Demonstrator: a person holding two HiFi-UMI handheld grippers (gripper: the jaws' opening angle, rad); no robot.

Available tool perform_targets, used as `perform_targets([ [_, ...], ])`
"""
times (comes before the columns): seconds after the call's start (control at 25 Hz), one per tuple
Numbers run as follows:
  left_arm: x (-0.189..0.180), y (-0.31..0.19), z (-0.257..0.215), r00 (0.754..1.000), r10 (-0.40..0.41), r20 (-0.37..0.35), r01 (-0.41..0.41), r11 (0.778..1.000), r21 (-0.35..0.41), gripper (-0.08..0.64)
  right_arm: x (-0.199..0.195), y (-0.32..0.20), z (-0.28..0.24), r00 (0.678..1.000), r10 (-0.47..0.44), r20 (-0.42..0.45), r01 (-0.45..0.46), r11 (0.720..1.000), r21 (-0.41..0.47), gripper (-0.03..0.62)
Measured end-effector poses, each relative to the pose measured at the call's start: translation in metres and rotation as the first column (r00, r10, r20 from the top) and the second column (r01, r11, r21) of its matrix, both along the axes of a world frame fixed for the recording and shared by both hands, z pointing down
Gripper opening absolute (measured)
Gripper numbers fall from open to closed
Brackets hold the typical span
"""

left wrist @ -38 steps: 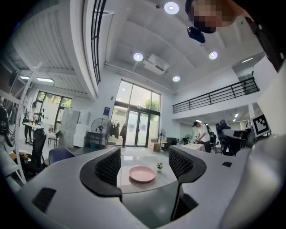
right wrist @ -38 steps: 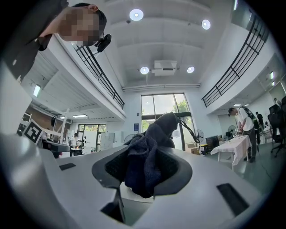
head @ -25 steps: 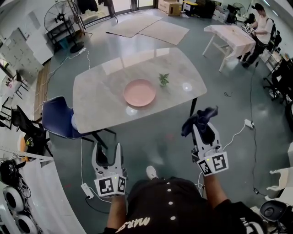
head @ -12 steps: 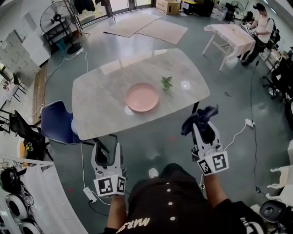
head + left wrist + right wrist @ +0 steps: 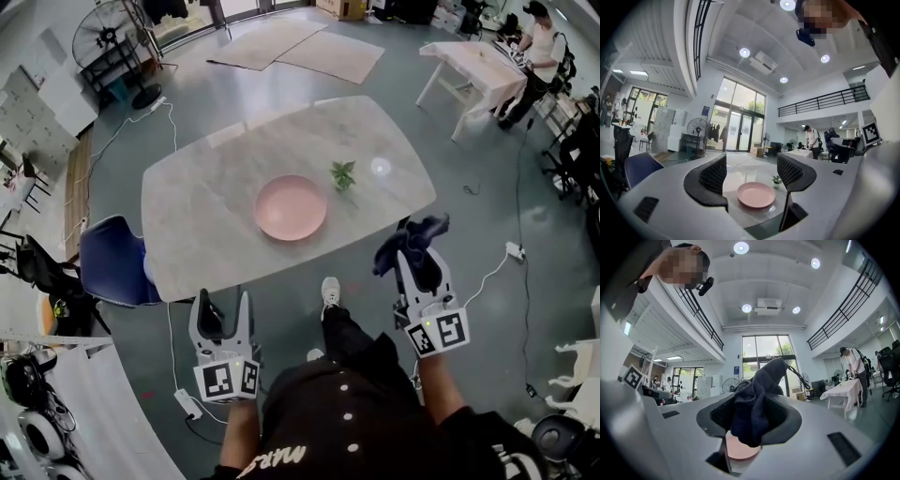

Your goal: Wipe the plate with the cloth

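Right gripper [image 5: 415, 262]: fingers closed on the dark cloth [image 5: 409, 243], which bunches above them. Left gripper [image 5: 222, 306]: fingers wide apart, empty. Both are held off the near edge of the worktop [image 5: 192, 220], well apart from the pink plate [image 5: 291, 207] at its middle. A small plant [image 5: 343, 174] stands near the plate's far right, a blue chair [image 5: 111, 273] at the worktop's left edge.

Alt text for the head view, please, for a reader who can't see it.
Seen from above, the right gripper holds a dark blue cloth clamped in its jaws, short of a marble table with a pink plate near its middle and a small plant beside it. The left gripper is open and empty.
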State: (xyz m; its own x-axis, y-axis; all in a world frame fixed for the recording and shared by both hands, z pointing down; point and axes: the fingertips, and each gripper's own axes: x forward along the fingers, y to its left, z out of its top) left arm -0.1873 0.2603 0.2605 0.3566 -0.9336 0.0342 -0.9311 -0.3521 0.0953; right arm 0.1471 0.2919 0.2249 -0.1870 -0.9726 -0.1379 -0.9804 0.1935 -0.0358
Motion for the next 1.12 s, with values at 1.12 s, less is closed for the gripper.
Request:
perform_targets([
  [1.12,0.085,-0.237,-0.032,0.994,-0.100,0.033,0.100,0.995,-0.006,0.328,0.059,-0.279,-0.020,0.985,-0.175,-0.007,0.175,0.985,0.006,0.138],
])
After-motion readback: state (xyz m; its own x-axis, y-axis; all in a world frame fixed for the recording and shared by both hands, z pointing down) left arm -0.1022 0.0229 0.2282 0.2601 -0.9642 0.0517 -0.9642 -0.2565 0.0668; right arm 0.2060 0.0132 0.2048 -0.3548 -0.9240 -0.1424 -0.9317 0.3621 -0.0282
